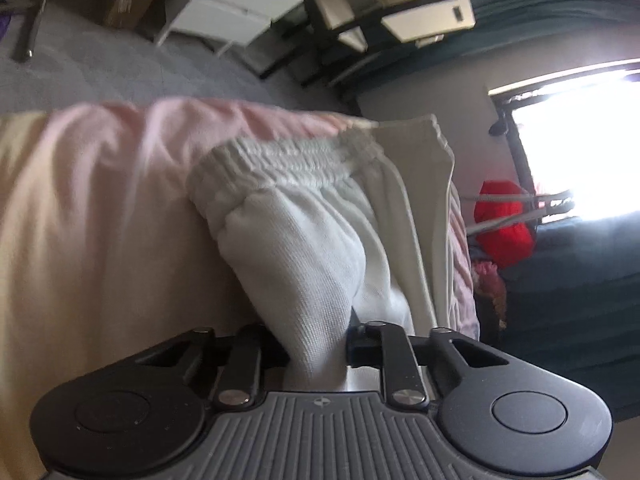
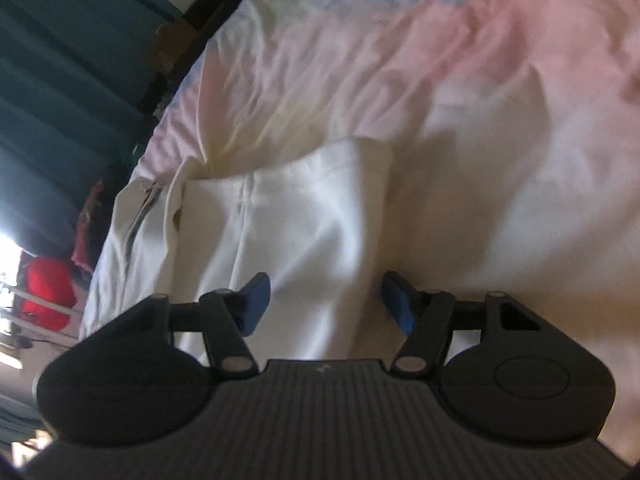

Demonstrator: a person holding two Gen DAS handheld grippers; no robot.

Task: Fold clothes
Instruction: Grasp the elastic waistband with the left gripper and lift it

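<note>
L gripper (image 1: 316, 344) is clamped on a bunched fold of the white garment (image 1: 320, 248), right by its elastic waistband (image 1: 288, 164); cloth fills the gap btwn the jaws and puckers up where it's pinched. Garment lies on the bed sheet (image 1: 100, 200), pink/cream w/ pastel patches, near the bed's edge.

R gripper (image 2: 326, 300) stands apart, blue pads (image 2: 256, 300) either side of a raised ridge of the same white garment (image 2: 288, 216), not pressing it as far as I can see; that view is blurred. Garment spreads flat beyond, a seam running along it, sheet (image 2: 480, 100) all around.

Off the bed: red item (image 1: 504, 224) on a rack by the bright window (image 1: 580, 140), teal curtain (image 2: 48, 100), white drawer unit (image 1: 256, 0) on grey floor.
</note>
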